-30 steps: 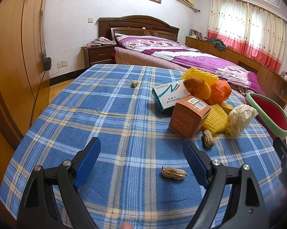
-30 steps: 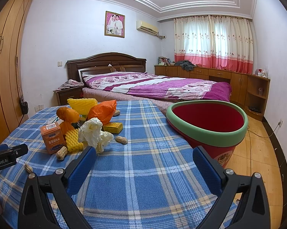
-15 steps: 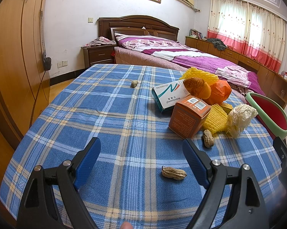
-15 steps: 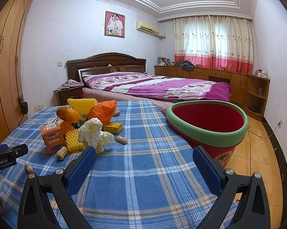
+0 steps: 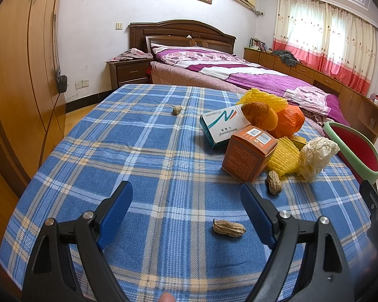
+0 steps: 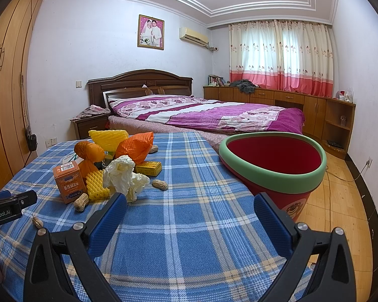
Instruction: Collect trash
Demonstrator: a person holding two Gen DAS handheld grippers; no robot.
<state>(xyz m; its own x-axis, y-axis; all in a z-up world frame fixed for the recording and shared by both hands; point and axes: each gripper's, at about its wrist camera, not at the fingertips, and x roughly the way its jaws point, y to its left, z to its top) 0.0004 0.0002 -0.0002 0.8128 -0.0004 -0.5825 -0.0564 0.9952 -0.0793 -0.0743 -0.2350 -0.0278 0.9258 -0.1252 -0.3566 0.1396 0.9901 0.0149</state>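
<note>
Nothing has moved since the earlier frames: both tools hang where they were and the trash lies as before. I see the pile on the blue plaid surface (image 5: 143,156): an orange box (image 5: 248,154) upright at the front, a white-and-green box (image 5: 223,125) tipped behind it, yellow net (image 5: 280,161) just beside the orange box, orange net (image 5: 288,120) further back, and a crumpled tissue (image 5: 314,154) on the pile's right edge. One peanut (image 5: 274,182) touches the yellow net, another peanut (image 5: 228,228) lies alone nearer me, and a third peanut (image 5: 177,110) sits well apart on the far side. From the right wrist I pick out a small yellow box (image 6: 148,168) behind the tissue and a fourth peanut (image 6: 160,184) just to its right.

My left tool (image 5: 186,203) is spread wide and empty, low over the cloth, with the lone peanut between its fingers (image 5: 118,209) but closer to the right one. My right tool (image 6: 190,216) is also spread and empty, near the surface's edge, the tissue just past its left finger. A red bin (image 6: 272,173) with a green rim stands beside the surface on the right. Behind all this is the bed (image 6: 209,115).
</note>
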